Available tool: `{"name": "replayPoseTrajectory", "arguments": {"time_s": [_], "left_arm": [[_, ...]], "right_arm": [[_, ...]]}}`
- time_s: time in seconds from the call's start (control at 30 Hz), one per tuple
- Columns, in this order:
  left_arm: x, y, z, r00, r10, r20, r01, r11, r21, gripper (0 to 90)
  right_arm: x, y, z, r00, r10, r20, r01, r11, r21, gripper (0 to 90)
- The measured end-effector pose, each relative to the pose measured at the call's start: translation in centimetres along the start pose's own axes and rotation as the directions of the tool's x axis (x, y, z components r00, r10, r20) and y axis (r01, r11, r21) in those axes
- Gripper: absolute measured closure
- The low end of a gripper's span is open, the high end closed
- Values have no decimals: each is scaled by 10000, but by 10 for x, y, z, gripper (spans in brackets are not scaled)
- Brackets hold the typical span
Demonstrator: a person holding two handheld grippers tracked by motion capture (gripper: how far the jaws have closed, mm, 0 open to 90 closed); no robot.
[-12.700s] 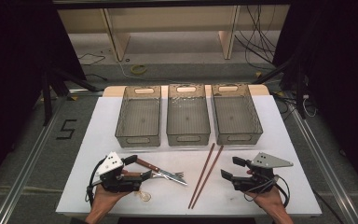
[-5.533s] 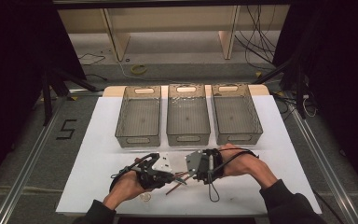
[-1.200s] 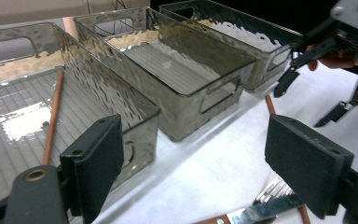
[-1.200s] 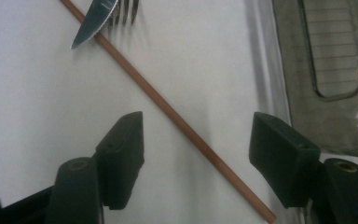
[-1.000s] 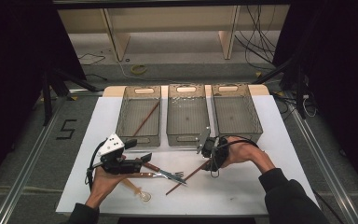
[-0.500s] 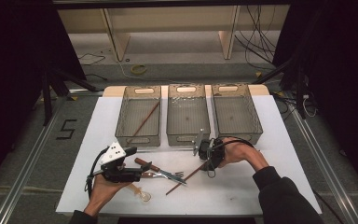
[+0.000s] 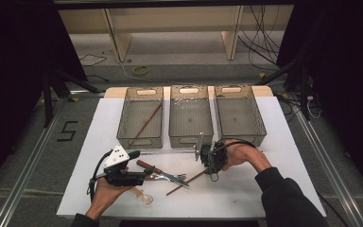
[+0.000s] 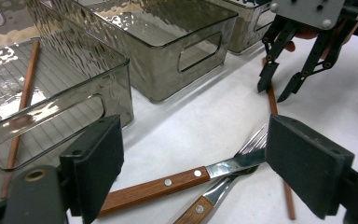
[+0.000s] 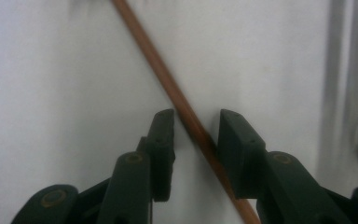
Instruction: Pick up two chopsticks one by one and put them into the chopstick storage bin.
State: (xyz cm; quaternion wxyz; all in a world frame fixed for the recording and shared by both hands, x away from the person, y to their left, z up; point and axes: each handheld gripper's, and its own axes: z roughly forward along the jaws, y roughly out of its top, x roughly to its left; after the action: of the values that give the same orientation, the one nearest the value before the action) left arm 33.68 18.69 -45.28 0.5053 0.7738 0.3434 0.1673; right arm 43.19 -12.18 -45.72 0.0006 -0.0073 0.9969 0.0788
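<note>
Chopstick (image 9: 186,114) between right gripper (image 9: 196,126) pads — untouched

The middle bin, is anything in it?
Empty: the middle bin shows a bare floor, while the left bin holds one chopstick.

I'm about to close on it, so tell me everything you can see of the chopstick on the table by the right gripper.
The chopstick is a thin, reddish-brown stick, wooden by its look, lying flat and slanted on the white table cover. Its upper end runs between the jaws of the right gripper, which have just been closing; the right pad looks to be at it, the left still apart. Its lower part passes by the tines of the wooden-handled forks. The left gripper hovers open over those forks.
</note>
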Motion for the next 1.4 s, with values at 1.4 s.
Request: {"name": "replayPoseTrajectory", "arguments": {"time_s": [1.4], "left_arm": [[-5, 5, 4, 9998, 14, 205, -22, 9992, 387, 191]], "right_arm": [[46, -11, -19, 9728, -2276, -432, 2265, 9736, -275, 849]]}}
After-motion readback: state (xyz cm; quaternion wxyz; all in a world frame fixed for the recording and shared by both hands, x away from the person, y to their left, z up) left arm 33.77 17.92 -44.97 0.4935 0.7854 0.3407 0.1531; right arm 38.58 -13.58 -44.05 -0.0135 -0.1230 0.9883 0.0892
